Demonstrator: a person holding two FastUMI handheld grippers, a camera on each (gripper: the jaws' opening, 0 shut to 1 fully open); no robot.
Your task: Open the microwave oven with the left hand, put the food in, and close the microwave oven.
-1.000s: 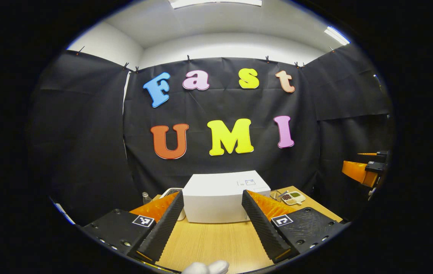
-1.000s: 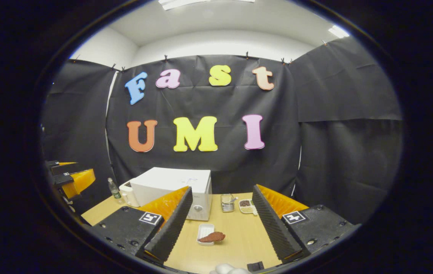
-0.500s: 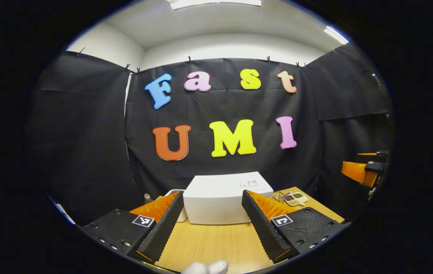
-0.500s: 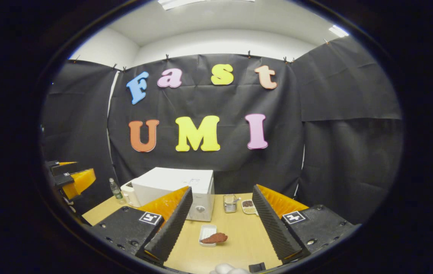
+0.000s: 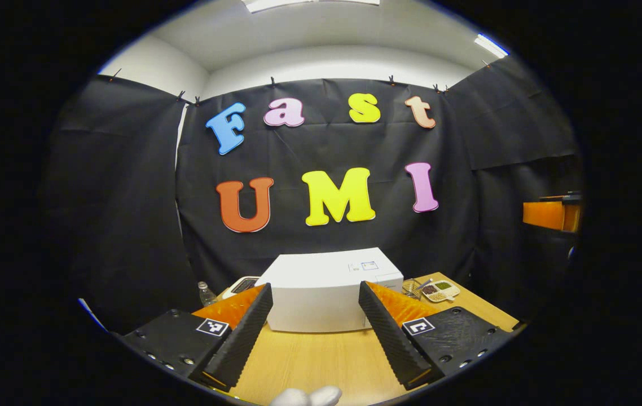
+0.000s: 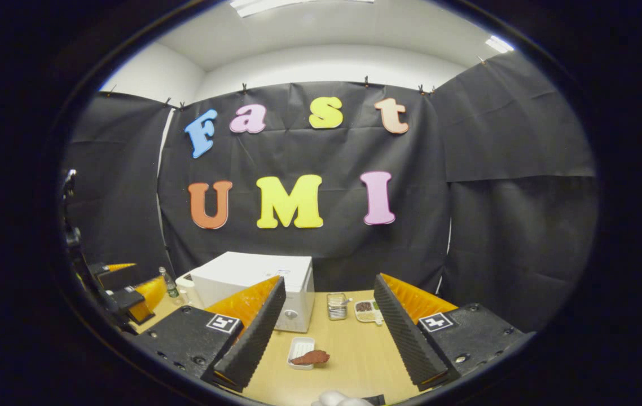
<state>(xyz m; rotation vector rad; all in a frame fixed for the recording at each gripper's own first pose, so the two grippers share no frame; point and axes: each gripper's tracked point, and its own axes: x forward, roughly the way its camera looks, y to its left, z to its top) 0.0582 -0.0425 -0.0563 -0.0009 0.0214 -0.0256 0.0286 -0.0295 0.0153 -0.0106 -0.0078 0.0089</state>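
table carries the shut microwave at its back, well ahead of your left gripper — jaws spread, empty. you're on the approach; next, reach its door. food sits on its small tray near the right gripper, also released. since a second ago, the right one has risen.

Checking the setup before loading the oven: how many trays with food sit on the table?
2: a white tray holding brown food in front of the microwave, and a compartment tray to its right. Others may be hidden.
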